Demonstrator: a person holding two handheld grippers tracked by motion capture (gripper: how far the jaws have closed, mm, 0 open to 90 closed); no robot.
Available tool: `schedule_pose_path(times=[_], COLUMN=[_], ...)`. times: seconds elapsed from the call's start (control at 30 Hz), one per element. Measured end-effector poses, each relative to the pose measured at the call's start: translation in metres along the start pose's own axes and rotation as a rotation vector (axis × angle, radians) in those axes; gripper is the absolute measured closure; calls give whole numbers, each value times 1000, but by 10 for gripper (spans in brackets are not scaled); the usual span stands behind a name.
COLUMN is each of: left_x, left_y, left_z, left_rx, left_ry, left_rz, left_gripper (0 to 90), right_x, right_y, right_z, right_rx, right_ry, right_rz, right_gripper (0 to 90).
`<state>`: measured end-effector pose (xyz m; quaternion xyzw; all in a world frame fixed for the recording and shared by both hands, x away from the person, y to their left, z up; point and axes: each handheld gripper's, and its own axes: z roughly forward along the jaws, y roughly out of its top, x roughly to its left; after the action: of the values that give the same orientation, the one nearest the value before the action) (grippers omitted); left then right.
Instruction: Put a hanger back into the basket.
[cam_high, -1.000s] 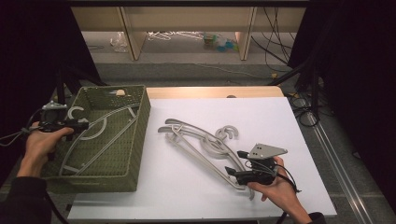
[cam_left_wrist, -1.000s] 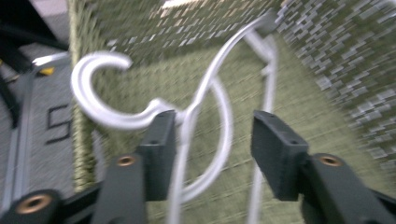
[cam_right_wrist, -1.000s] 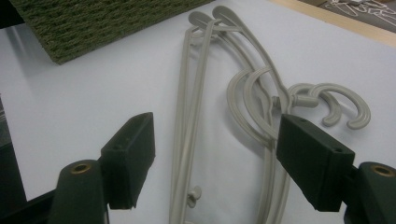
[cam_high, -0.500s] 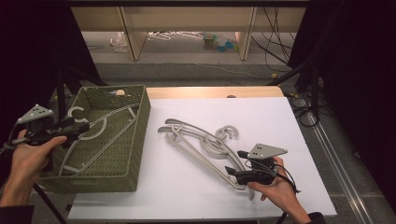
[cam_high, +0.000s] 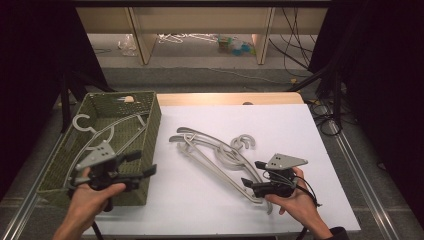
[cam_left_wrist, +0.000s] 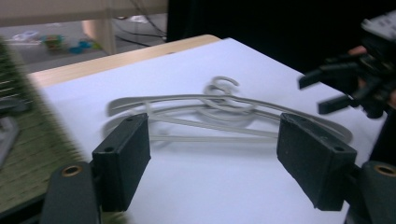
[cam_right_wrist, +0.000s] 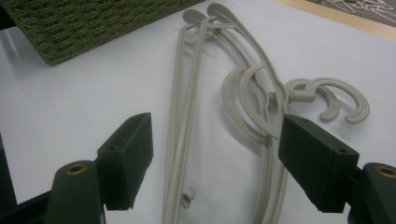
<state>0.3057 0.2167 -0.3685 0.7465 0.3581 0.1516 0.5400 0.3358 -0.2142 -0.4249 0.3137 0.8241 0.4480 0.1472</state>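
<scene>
Both grippers stand with jaws apart and nothing between the pads: the left gripper (cam_high: 142, 164), its jaws just opened wider, hangs over the near right corner of one green woven basket (cam_high: 150, 116), where one grey plastic hanger (cam_high: 95, 137) lies. The right gripper (cam_high: 254, 174) sits at the near end of two tangled grey hangers (cam_high: 220, 152) on the white tabletop (cam_high: 280, 125). No writing is legible.

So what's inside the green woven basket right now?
One grey hanger lies inside the basket, hook toward the far left corner. The left gripper covers the near end.
</scene>
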Motion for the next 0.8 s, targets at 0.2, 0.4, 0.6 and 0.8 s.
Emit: schedule_pose_path(times=[0.2, 0.4, 0.6, 0.8], left_x=[-26, -37, -37, -32], left_y=[-16, -36, -48, -59], left_z=[23, 35, 36, 40], left_rx=[-14, -9, -10, 18], left_ry=[-27, -40, 3, -21], left_rz=[48, 51, 40, 29], left_gripper=[228, 174, 164, 163], right_x=[-3, -2, -2, -2], right_y=[-1, -2, -3, -3], right_z=[0, 1, 1, 1], right_rx=[-4, -2, 4, 3], right_ry=[-9, -17, -15, -12], right_rz=[7, 21, 22, 16], right_gripper=[238, 227, 228, 227])
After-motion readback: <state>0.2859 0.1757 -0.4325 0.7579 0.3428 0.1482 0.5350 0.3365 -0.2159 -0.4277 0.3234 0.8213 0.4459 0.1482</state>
